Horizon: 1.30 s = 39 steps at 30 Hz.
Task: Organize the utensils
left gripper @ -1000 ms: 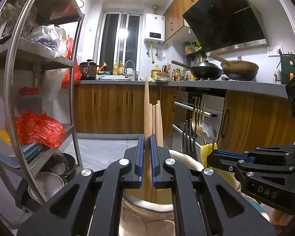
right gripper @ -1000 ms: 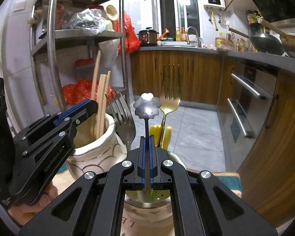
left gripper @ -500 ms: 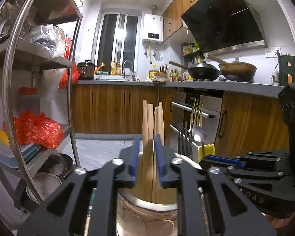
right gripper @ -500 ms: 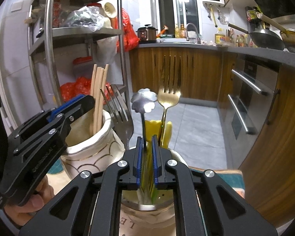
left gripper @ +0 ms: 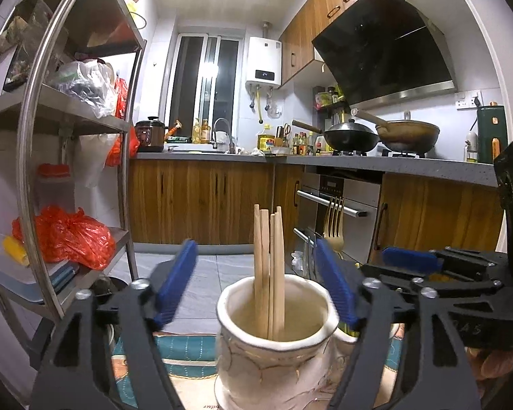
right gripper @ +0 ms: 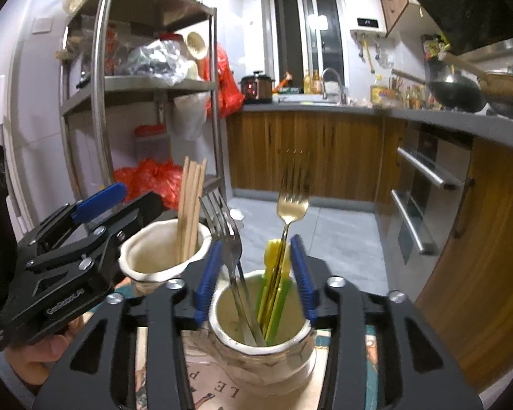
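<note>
Several wooden chopsticks (left gripper: 268,273) stand upright in a cream ceramic jar (left gripper: 273,352). My left gripper (left gripper: 256,287) is open and empty, its jaws wide either side of the chopsticks. A second cream jar (right gripper: 260,345) holds a silver fork (right gripper: 225,235), a gold fork (right gripper: 292,201) and yellow-green utensils (right gripper: 273,294). My right gripper (right gripper: 256,273) is open and empty around them. The chopstick jar (right gripper: 160,253) and chopsticks (right gripper: 189,212) also show in the right wrist view, with the left gripper (right gripper: 95,212) beside them.
Both jars stand on a patterned mat (left gripper: 181,348). A steel shelf rack (left gripper: 51,136) with red bags is at left. Wooden cabinets (left gripper: 201,201), an oven (left gripper: 338,212) and a counter with woks (left gripper: 352,135) lie beyond.
Both grippers have opened. The left let go of the chopsticks, which now stand in the jar. The right let go of the flower-ended utensil, which dropped into its jar. Both pulled back.
</note>
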Available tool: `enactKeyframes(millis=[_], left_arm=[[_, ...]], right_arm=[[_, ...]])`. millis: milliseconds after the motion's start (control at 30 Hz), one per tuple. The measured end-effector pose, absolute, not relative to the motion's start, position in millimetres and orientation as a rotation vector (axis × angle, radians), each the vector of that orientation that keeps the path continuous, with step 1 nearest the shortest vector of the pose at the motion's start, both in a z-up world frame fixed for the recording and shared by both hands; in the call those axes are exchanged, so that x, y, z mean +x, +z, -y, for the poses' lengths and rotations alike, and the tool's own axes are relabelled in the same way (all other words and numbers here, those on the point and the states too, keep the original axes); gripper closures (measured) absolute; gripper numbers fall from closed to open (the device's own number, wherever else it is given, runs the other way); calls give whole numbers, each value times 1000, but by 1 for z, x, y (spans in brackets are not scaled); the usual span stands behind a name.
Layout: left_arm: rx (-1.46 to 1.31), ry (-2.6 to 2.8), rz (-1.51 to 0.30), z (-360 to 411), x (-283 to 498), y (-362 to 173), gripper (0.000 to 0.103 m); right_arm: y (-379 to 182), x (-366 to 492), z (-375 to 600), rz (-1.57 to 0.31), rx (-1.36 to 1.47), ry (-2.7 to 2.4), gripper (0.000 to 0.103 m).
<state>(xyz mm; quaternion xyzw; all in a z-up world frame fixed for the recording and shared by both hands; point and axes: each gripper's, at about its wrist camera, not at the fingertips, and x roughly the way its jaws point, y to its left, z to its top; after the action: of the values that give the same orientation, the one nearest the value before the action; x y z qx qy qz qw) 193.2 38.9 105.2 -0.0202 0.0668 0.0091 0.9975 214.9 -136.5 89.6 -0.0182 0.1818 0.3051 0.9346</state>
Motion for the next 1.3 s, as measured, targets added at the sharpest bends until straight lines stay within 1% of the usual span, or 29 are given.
enactKeyframes(millis=[33,67,100,133,200,333,400,467,500,767,1300], left_arm=[[-41,19,-136,-40,190,106,19],[-41,18,-136,-41,188,107,17],[-42,18,-136,-42,185,108,10],[-43,20,-136,-43,181,108,5],[-41,29,-133,-44,175,108,5],[-28,58,-153,-45,163,100,5],[-30,73,-171,-47,159,96,5],[-42,78,-197,-50,156,91,5],[-48,78,-208,-51,155,88,5],[-23,126,-238,-49,140,71,5],[-5,120,-210,-38,131,77,5]], right_arm=[[90,213,138,-365,-35,621,48],[89,210,140,-358,-31,618,44],[89,209,141,-355,-29,616,43],[87,206,144,-350,-23,613,39],[83,202,150,-356,4,618,36],[77,194,158,-348,35,605,23],[73,187,162,-336,42,586,20],[69,180,166,-318,53,568,13],[66,176,168,-305,56,558,12],[62,164,169,-270,65,513,8],[62,152,159,-250,23,513,6]])
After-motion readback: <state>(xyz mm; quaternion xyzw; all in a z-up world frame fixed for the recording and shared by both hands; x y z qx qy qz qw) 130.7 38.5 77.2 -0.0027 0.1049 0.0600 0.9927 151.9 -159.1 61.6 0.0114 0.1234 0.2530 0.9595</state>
